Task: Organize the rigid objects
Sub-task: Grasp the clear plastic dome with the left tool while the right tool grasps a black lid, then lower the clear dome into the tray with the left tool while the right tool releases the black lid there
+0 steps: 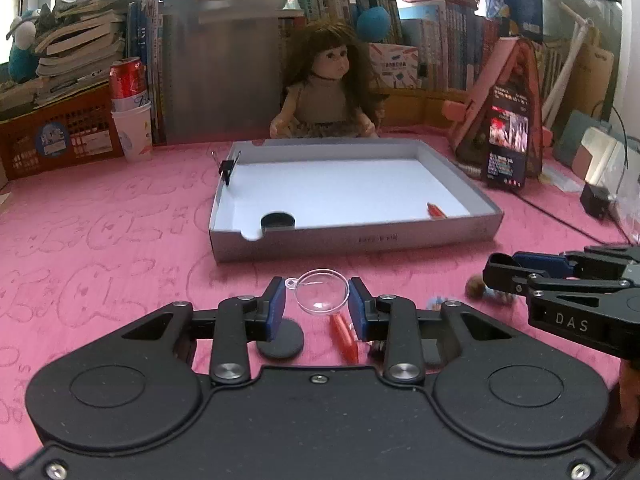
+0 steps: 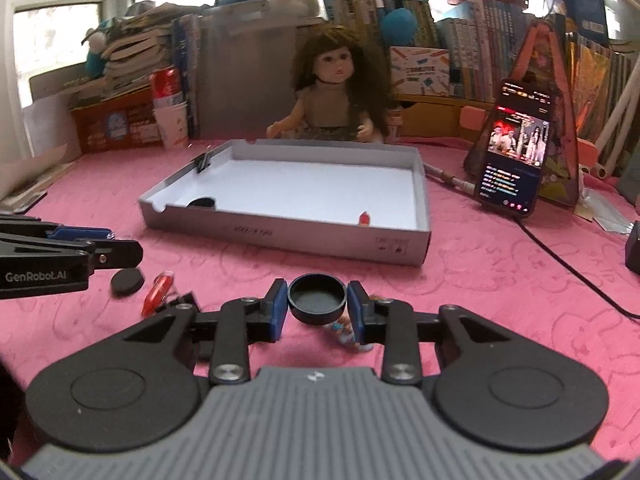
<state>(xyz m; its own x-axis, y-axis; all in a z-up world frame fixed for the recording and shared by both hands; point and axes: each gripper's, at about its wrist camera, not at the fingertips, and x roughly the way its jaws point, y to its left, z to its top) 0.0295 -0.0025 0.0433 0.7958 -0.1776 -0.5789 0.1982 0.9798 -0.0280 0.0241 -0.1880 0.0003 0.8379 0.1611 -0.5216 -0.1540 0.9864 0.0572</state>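
Meanwhile, left gripper [image 1: 317, 304], marked "GenRobot.AI", jaws clamped on clear lens [image 1: 322, 291]; right gripper [image 2: 317, 305], marked "DAS", grips black cap [image 2: 317, 298] above pink counter [image 2: 500, 280], near gray tray [image 2: 288, 232].

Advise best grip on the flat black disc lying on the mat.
The black disc lies flat on the pink mat, apart from the red piece. Probably come straight down with a hand-held gripper and pinch across its rim; the faces offer no hold.
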